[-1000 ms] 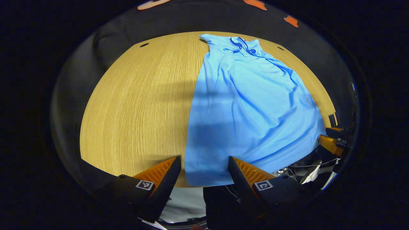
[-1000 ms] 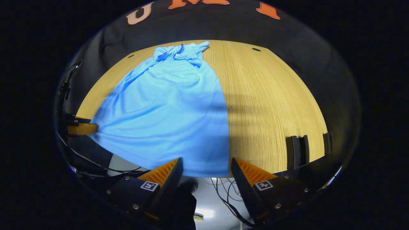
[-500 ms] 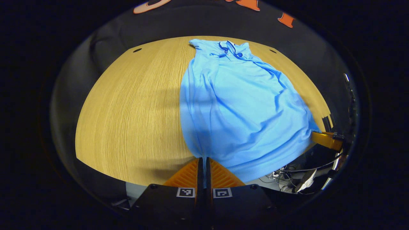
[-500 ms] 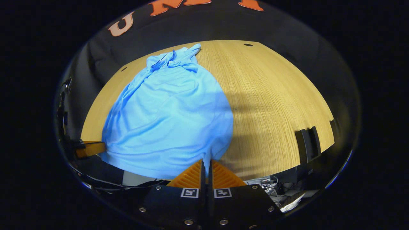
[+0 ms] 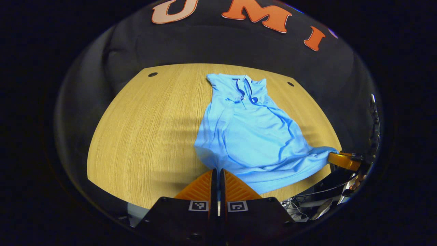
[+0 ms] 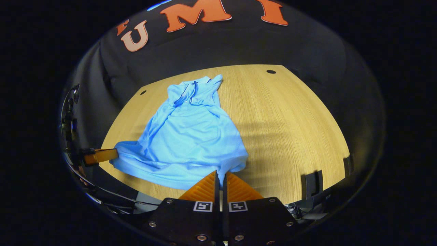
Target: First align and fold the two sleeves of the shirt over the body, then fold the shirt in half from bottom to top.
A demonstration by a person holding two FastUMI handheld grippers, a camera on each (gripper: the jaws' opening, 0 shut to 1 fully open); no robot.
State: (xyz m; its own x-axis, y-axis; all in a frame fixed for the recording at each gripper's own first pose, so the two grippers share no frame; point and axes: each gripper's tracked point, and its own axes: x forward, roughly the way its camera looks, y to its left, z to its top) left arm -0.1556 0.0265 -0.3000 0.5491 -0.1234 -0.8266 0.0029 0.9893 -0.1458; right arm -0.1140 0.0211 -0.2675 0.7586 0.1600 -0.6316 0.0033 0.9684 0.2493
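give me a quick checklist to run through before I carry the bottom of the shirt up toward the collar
1. Left gripper shut on the hem corner of the shirt: ok.
2. Right gripper shut on the other hem corner: ok.
3. Hem lifted evenly between the two grippers: not ok, it sags in the middle.
4. Sleeves folded over the body: cannot tell, the cloth is bunched near the collar.
5. Collar end resting on the table: ok.
6. Body free of wrinkles: not ok, creases run across it.

Left gripper jaws seemingly pinching shirt hem on table
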